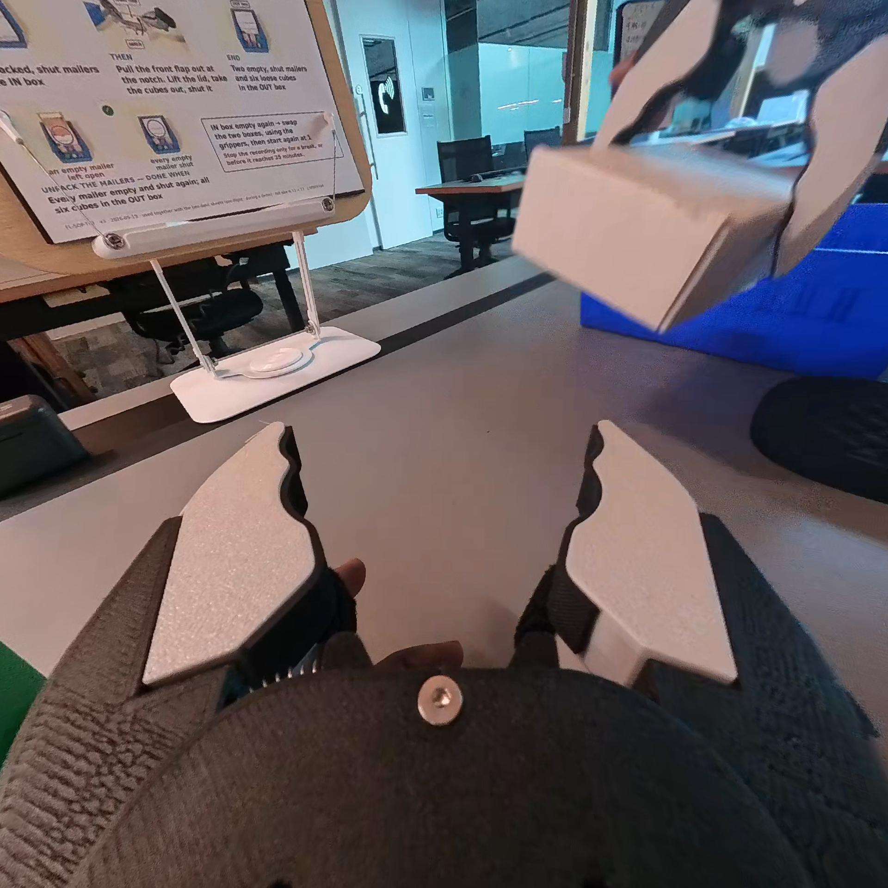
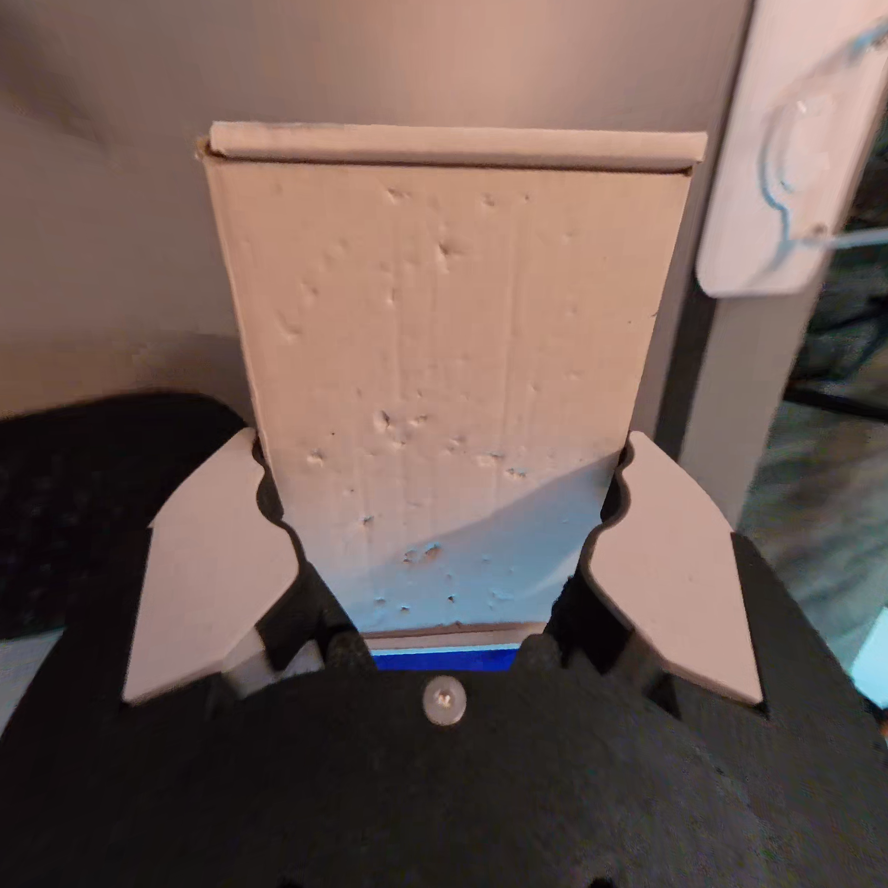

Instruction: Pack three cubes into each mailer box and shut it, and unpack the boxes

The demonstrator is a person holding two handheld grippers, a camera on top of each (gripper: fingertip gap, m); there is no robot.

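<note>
My right hand-held gripper (image 2: 439, 447) is clamped on a shut white mailer box (image 2: 442, 336), one finger on each long side near its rear end, so the box's long axis runs straight out ahead along the fingers. Its dimpled top face looks plain, with no brand or label that I can see. From the left wrist view, the same mailer box (image 1: 639, 230) hangs in the air above the grey tabletop (image 1: 456, 408), just in front of a blue bin (image 1: 769, 312). My left hand-held gripper (image 1: 439, 437) is spread wide and holds nothing; the box lies ahead, up and to its right, well apart. I judge the right hand nearer for whatever comes next, likely setting the box down. An instruction sheet (image 1: 182, 120) on a white stand (image 1: 274, 375), left of the box, carries printed writing.
</note>
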